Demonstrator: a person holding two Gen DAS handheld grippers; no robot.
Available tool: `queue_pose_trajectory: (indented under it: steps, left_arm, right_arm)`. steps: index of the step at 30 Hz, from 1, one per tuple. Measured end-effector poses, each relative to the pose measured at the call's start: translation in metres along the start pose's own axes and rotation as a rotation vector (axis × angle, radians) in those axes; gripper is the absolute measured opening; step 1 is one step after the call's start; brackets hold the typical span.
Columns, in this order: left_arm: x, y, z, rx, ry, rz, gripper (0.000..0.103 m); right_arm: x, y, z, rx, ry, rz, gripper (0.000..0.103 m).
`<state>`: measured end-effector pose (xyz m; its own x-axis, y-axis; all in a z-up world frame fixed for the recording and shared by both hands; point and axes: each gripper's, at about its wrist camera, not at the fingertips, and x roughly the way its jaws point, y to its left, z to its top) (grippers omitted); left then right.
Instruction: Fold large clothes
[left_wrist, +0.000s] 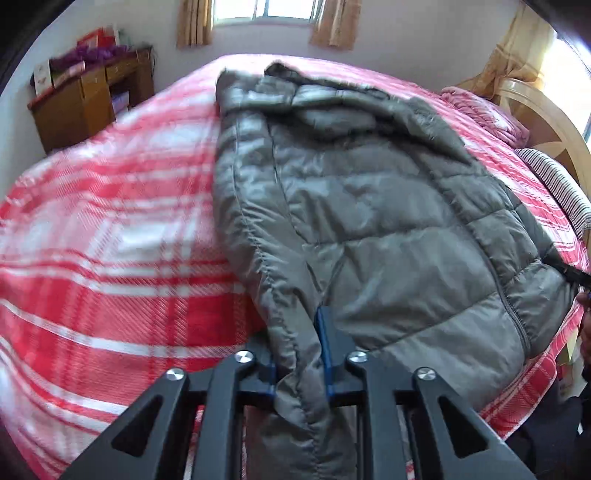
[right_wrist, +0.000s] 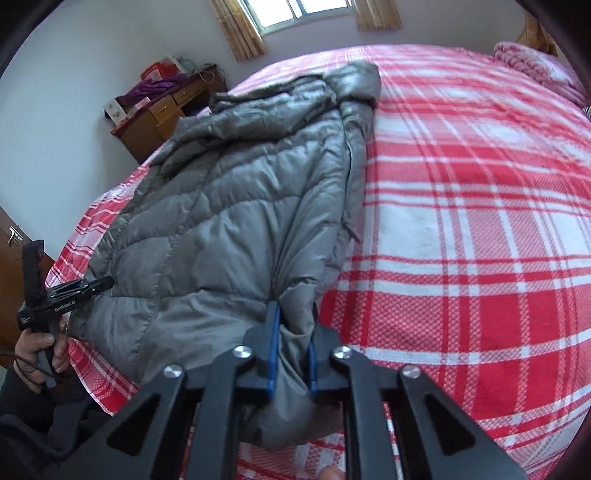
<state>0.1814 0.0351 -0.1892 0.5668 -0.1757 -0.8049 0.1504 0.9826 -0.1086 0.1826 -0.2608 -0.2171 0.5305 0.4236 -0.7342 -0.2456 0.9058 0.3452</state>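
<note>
Jacket: our grey quilted puffer jacket (left_wrist: 369, 221) lies lengthwise on the red-and-white plaid bed (left_wrist: 110, 229), hood toward twelve o'clock, hem at six.
Left tool: our left tool (left_wrist: 301, 354) is nearly closed, its blue-lined fingers (left_wrist: 322, 332) pinching a bunched fold of the hem.
Right tool: our right tool (right_wrist: 293, 350) is likewise clamped narrowly on gathered hem fabric.
Counter: a brown wooden counter (left_wrist: 85, 107) with drawers stands at ten o'clock, carrying purple cloth (left_wrist: 92, 55) and red boxes (left_wrist: 98, 37).
Bedding: a pink folded blanket (left_wrist: 484, 110) sits at two o'clock.
</note>
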Motion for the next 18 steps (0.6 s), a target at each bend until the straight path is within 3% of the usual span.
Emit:
queue_pose_trajectory:
  steps: [8,11,13,15,18]
  left_arm:
    - [-0.144,-0.012,0.022,0.066,-0.305,-0.095,0.013]
    - [-0.185,-0.014,0.034,0.071,-0.405,-0.092,0.012]
    - [-0.186,-0.011,0.054,0.077,-0.43,-0.076,0.012]
    - [-0.163,-0.003,0.084,0.073,-0.428,-0.075,0.012]
    - [-0.116,0.01,0.131,0.041,-0.37,-0.087,0.011]
  right_arm:
    - [-0.1,0.022,0.02,-0.05,-0.228,0.061,0.01]
    - [-0.147,0.036,0.026,-0.094,-0.327,0.075,0.01]
    - [-0.166,0.044,0.032,-0.112,-0.388,0.075,0.01]
    - [-0.172,0.046,0.046,-0.116,-0.429,0.063,0.01]
    - [-0.146,0.037,0.085,-0.089,-0.434,0.051,0.01]
